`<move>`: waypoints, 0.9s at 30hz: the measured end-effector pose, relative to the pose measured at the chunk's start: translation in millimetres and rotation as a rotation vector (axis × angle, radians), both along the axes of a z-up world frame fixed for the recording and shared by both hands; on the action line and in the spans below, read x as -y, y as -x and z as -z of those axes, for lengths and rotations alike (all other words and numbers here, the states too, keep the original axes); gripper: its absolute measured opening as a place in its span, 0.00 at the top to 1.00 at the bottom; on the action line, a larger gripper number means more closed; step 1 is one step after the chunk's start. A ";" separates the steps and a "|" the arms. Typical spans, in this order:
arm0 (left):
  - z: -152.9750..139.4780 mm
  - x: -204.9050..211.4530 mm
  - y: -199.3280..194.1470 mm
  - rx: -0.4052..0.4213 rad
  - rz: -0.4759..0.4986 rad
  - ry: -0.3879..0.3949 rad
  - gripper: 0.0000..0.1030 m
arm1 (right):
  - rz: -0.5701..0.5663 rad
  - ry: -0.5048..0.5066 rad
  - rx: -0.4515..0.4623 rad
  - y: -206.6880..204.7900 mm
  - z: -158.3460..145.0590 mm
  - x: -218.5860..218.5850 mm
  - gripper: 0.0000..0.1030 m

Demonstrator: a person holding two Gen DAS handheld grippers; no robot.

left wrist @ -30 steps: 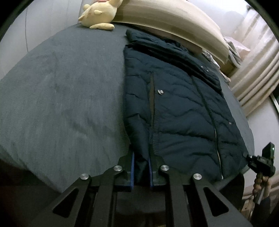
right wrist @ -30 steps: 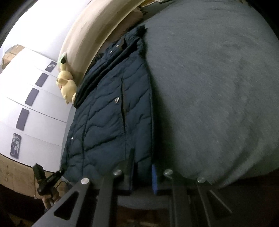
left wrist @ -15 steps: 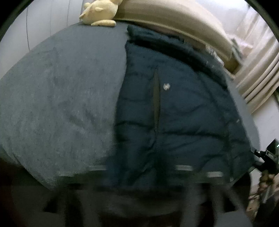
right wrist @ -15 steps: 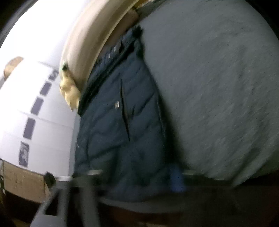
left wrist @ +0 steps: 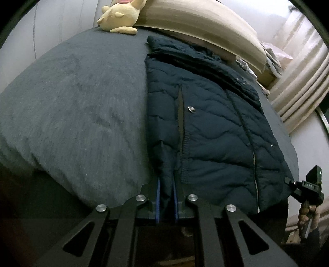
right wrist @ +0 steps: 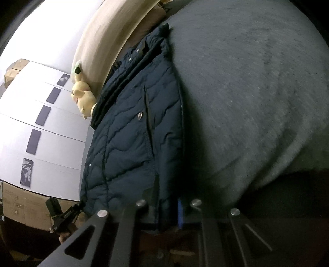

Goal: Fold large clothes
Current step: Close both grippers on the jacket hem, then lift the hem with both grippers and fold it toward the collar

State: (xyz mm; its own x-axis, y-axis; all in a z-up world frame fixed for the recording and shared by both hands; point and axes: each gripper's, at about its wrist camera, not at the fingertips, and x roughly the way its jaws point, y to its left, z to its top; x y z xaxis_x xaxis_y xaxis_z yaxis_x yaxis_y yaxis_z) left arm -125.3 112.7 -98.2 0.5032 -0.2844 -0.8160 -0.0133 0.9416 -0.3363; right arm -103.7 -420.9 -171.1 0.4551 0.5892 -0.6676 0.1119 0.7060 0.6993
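A dark navy quilted jacket point(left wrist: 213, 127) lies flat on a grey bed, collar toward the headboard, hem at the near edge. My left gripper point(left wrist: 166, 202) is shut on the jacket's hem at its left corner; fabric fills the gap between the blue pads. In the right wrist view the jacket point(right wrist: 131, 143) lies left of centre, and my right gripper point(right wrist: 167, 211) is shut on the hem at its right corner. The right gripper also shows in the left wrist view point(left wrist: 306, 189), and the left gripper in the right wrist view point(right wrist: 61, 213).
The grey bedspread point(left wrist: 72, 106) spreads wide beside the jacket. A yellow plush toy point(left wrist: 121, 18) sits at the beige headboard point(left wrist: 197, 26). Curtains point(left wrist: 300, 82) hang at the right. White wardrobe panels point(right wrist: 45, 127) and a cardboard box point(right wrist: 24, 203) stand beyond the bed's left side.
Both grippers moved quickly half a second ago, blurring the views, and are steady now. They still hold the hem; the jacket lies much as before.
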 end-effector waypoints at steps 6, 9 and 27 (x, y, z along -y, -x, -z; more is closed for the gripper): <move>1.0 2.5 -10.0 -0.002 -0.011 0.000 0.90 | 0.002 -0.017 0.005 -3.7 1.6 0.9 0.88; -0.7 -3.9 -1.8 0.012 -0.020 0.036 0.90 | 0.004 -0.051 0.024 -3.7 -2.5 4.4 0.88; 22.9 -1.1 -10.3 -0.085 -0.006 0.011 0.44 | 0.025 -0.041 -0.014 -10.2 9.9 3.8 0.54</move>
State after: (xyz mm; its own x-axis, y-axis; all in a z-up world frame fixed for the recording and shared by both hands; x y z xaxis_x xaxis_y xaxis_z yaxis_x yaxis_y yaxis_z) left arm -114.9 113.8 -121.1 0.4342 -0.2909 -0.8525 -0.0473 0.9377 -0.3441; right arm -93.5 -424.7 -181.0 0.4609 0.6046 -0.6497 0.1392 0.6737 0.7258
